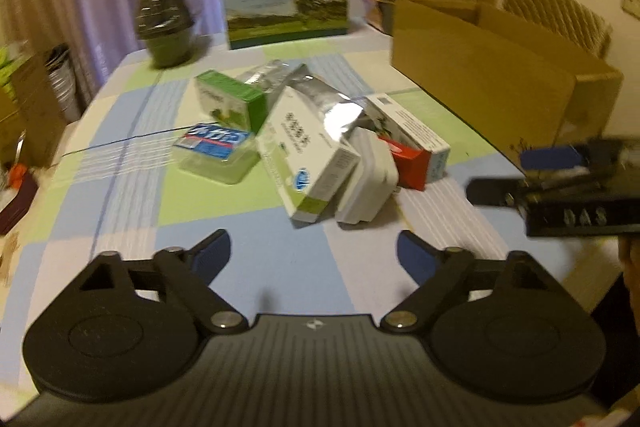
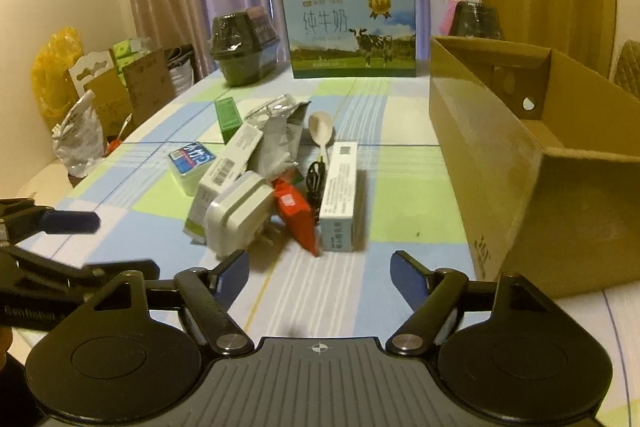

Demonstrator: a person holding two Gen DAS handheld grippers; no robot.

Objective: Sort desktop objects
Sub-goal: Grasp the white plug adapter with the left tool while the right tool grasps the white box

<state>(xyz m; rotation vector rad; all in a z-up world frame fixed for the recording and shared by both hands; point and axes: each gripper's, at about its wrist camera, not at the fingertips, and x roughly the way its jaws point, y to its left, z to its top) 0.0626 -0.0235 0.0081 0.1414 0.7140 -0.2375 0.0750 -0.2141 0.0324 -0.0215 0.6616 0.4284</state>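
- Two hand-held grippers hover side by side above a checked tablecloth (image 2: 400,147), both pointing at a heap of small things in the middle of the table; nothing has been picked up.
- The left gripper (image 1: 314,255) has its blue-tipped fingers spread wide and holds nothing; the right gripper (image 2: 320,275) is just as wide open and also empty; this looks like readiness for a first grab.
- The heap lies just ahead of both tools: a white and green carton (image 1: 308,155) leaning across a white plug adapter (image 2: 238,213); a red packet (image 2: 298,217) wedged beside a pale blue box (image 2: 340,195); a crumpled foil pouch (image 2: 280,131); a wooden spoon (image 2: 322,129); a black cable (image 2: 316,177); a tissue pack (image 1: 216,147); a green box (image 1: 232,99).
- An open cardboard box (image 2: 500,155) stands to the right of the heap, near the right gripper; probably the place for sorted things; its inside looks empty as far as can be seen.
- A milk carton case (image 2: 352,35) and a dark wrapped tub (image 2: 244,47) stand at the far end, well apart from the heap.
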